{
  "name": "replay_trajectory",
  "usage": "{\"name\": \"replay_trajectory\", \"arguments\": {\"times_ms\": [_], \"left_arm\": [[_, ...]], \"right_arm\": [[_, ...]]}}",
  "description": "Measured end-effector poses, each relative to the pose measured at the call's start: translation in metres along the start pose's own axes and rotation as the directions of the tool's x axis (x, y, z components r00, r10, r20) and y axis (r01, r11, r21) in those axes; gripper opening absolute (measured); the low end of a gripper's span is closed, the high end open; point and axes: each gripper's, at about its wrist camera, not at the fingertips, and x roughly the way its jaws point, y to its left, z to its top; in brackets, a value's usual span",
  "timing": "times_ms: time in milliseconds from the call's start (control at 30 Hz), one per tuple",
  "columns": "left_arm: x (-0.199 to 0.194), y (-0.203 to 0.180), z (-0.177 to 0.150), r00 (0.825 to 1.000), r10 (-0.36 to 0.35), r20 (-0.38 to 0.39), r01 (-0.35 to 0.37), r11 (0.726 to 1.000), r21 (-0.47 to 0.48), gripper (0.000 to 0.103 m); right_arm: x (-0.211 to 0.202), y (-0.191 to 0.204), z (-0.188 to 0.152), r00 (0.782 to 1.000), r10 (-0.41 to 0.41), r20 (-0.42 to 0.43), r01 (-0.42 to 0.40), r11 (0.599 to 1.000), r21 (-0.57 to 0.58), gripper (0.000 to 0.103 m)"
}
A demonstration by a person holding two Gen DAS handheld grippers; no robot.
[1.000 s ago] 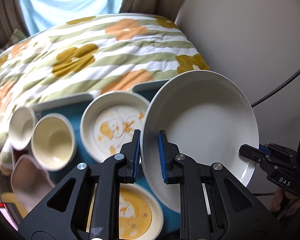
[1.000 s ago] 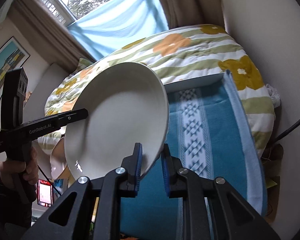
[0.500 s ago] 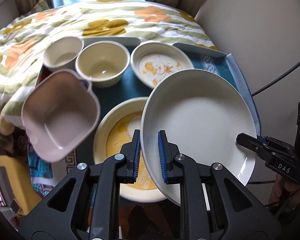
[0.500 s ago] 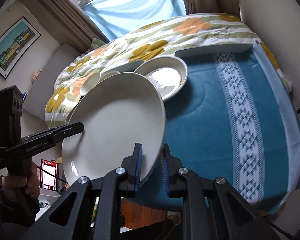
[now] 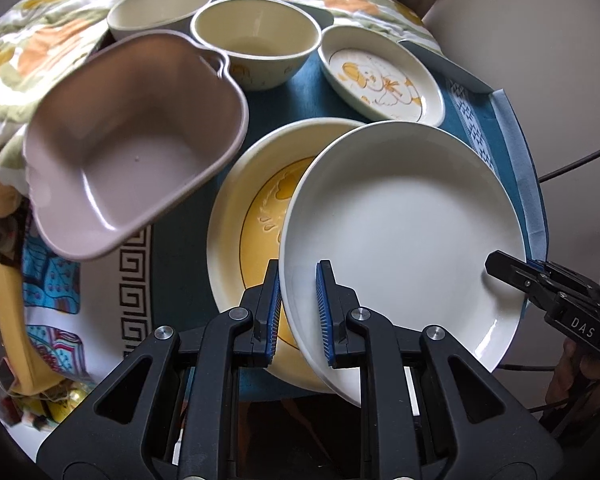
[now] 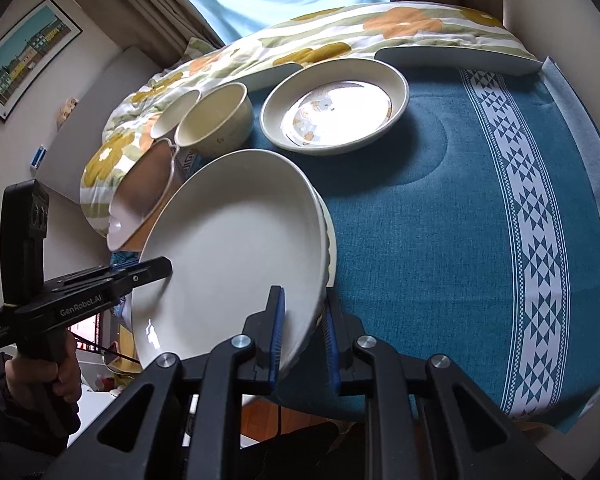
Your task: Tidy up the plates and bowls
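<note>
The white plate (image 5: 404,232) has dropped lower since a second ago and now hangs tilted over the yellow-patterned plate (image 5: 256,208). From left: a mauve square bowl (image 5: 132,148), two cream bowls (image 5: 256,40), then a decorated plate (image 5: 380,76), all on the teal cloth (image 6: 440,184) over the worktop. The left tongs (image 5: 298,304) pinch the white plate's near rim; the right tongs (image 6: 302,328) clamp its opposite edge.

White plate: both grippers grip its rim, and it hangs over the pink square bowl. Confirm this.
Not quite. In the left wrist view the white plate, gripped by the left gripper and right gripper, hangs over the yellow-patterned plate, not the pink bowl.
</note>
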Motion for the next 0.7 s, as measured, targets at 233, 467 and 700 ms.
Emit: {"name": "replay_trajectory", "arguments": {"times_ms": [233,467,700], "left_arm": [[0.018,0.004,0.003,1.000,0.009,-0.016,-0.009,1.000,-0.009,0.015],[0.033,0.007,0.010,0.999,0.005,-0.033,-0.004,1.000,0.006,0.015],[0.036,0.003,0.012,0.999,0.041,-0.010,-0.040,0.998,0.040,0.015]], "right_arm": [[0.015,-0.003,0.004,1.000,-0.006,-0.007,0.006,1.000,-0.005,0.017],[0.019,-0.006,0.006,1.000,-0.011,-0.015,0.011,1.000,0.025,0.017],[0.021,-0.003,0.008,0.999,-0.031,-0.021,0.032,0.999,0.014,0.017]]}}
